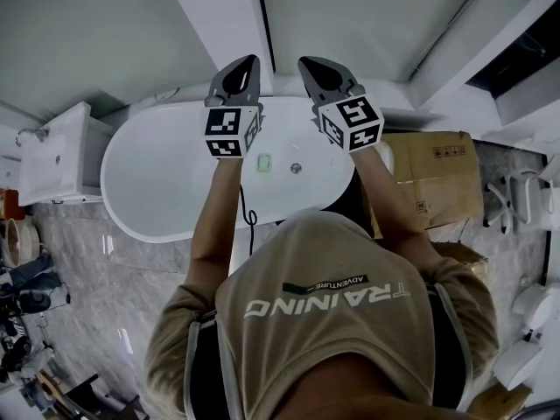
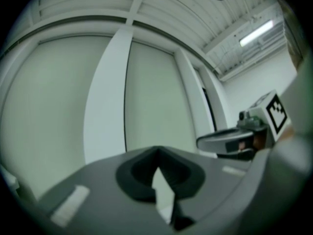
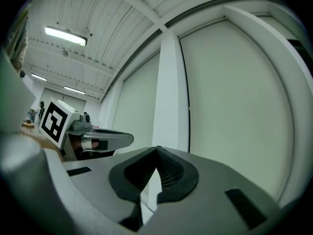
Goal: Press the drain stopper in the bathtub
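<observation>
Small round metal drain stopper (image 1: 296,167) sitting mid-frame on floor of white oval bathtub (image 1: 157,178), lying below and between both claws. Left claw (image 1: 244,66) and right claw (image 1: 312,66) staying... no: both closed, empty, pointing toward frame top, away from stopper.

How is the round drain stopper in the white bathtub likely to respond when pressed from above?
The drain stopper looks seated in the bathtub floor, so it probably sinks slightly rather than sliding or rolling. It seems small, metallic and stiff. Its smooth face may be slippery.
</observation>
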A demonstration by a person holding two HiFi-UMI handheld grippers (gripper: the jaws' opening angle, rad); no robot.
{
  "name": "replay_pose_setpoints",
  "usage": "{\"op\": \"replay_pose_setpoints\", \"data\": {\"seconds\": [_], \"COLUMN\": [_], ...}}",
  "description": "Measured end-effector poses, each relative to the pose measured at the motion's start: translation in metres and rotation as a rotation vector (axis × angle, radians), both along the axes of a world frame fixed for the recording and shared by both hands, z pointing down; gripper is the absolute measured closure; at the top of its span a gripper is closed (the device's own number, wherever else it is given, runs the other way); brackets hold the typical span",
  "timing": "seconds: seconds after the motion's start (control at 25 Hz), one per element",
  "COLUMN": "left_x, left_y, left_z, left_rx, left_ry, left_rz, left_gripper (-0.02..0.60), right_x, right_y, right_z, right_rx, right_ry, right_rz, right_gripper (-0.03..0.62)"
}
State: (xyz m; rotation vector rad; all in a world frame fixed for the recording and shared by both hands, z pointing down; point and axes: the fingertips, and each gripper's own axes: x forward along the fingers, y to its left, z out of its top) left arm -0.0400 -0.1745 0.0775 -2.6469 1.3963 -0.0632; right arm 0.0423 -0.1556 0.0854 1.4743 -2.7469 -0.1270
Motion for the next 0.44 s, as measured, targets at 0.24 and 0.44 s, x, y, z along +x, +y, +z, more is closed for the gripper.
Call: {"op": "replay_pose_setpoints", "data": {"seconds": [0.24,0.44], "left_x": [-0.0037,-0.0007], "left_y": [-0.0012,-0.0027], "left_z": [0.0022,-0.005], "left_rx": [-0.004,0.014], "left_ry": [0.024,0.038], "left_rz": [0.001,-0.003], "left_gripper": [0.58,0.58], "right_x": [-0.0031,-0.0037], "right_y": [0.0011,-0.0003], "right_z": [-0.0022,-0.0023], "right_rx": [0.014,0.021], "right_ry": [0.012,0.032], "right_rz": [-0.005,-0.025], "right_gripper": [0.586,0.585]}}
